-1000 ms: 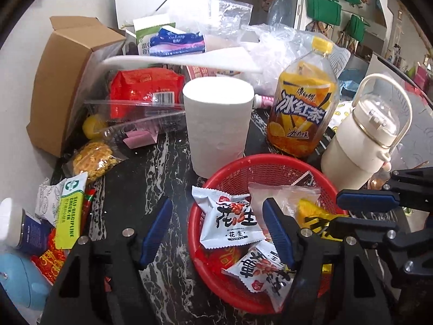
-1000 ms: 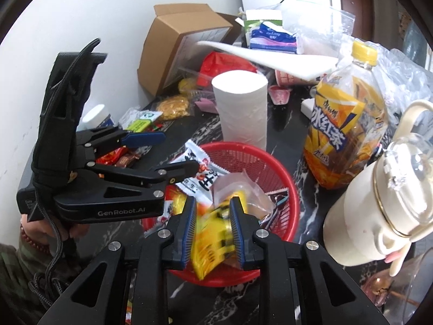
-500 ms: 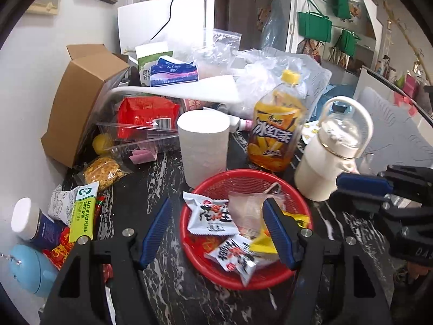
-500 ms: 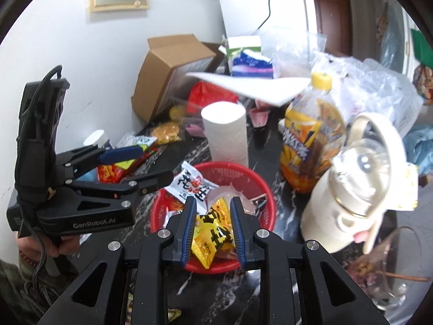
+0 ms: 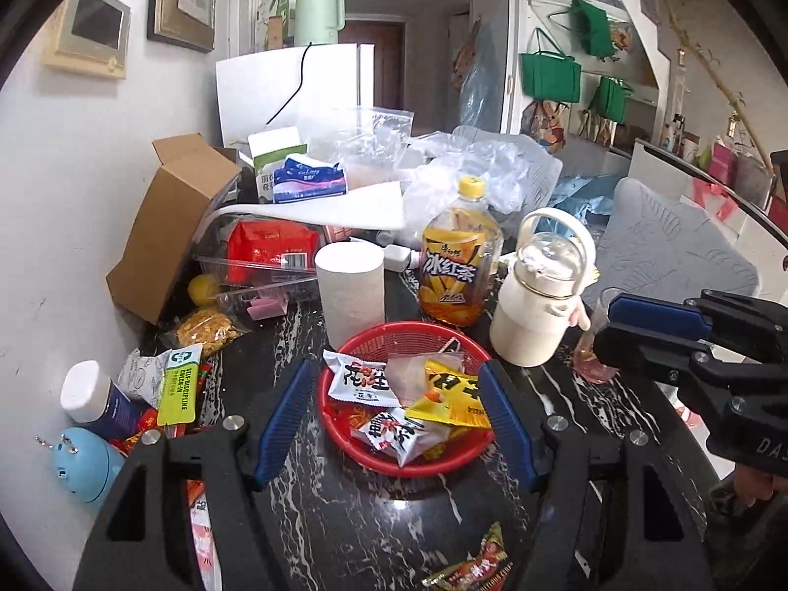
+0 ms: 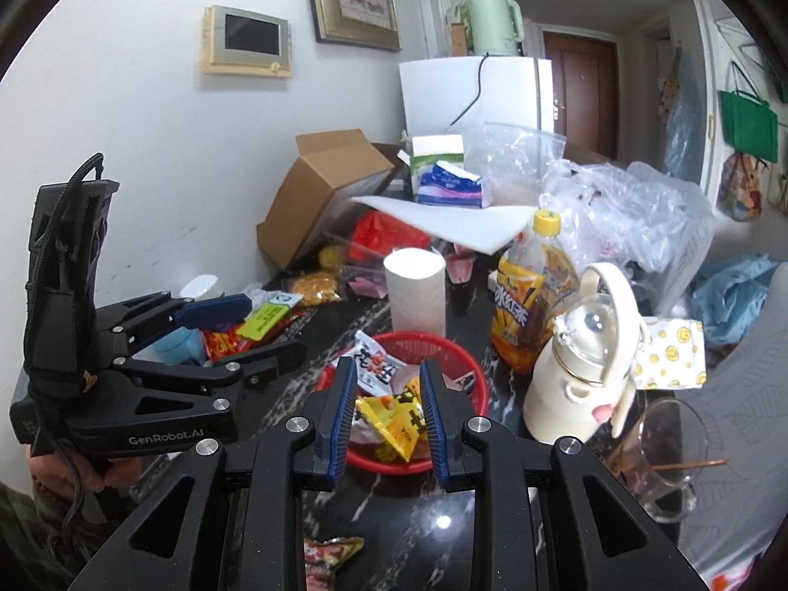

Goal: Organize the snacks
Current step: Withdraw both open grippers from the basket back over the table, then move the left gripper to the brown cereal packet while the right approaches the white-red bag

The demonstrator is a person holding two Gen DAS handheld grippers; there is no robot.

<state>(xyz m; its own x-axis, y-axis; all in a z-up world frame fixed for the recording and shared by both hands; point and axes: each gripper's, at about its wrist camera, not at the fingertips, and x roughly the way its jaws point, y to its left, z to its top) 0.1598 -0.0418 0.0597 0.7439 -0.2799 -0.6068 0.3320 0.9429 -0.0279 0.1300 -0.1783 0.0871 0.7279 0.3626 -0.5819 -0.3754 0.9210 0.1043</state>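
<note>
The right gripper's (image 6: 387, 367) jaws are drawn close together with only a narrow slot left, and they grasp nothing. The crinkled yellow foil snack packet (image 6: 394, 416) seen through that slot lies beyond the tips, already in the round red plastic mesh basket (image 6: 460, 359). The left gripper's (image 5: 396, 374) jaws stand about half spread and are likewise empty; the basket sits ahead of them and between their lines, not touched.

Inside it, a white peanut sachet with red lettering (image 5: 357, 379) lies toward the left jaw, the yellow packet toward the right, and a white-and-red sachet (image 5: 394, 436) is nearest the tips.

Still outside the basket, a small red-and-gold wrapped snack (image 5: 473, 566) lies on the black marbled tabletop (image 5: 344, 532) beneath and behind the left gripper's right jaw. More bright packets, one with a lime-green label (image 5: 180, 384), lie well outside its left jaw.

By my judgement these wrappers are very light, soft and slick — foil that crumples and slides, not something that resists. A grip on the flat crimped seam at an end should hold better than one across the puffed middle, where the contents could be crushed.

Past the basket stand a white paper roll (image 5: 349, 290), an orange iced-tea bottle (image 5: 460, 266) and a cream lidded jug (image 5: 537, 315) — tall things a careless sweep might tip.
</note>
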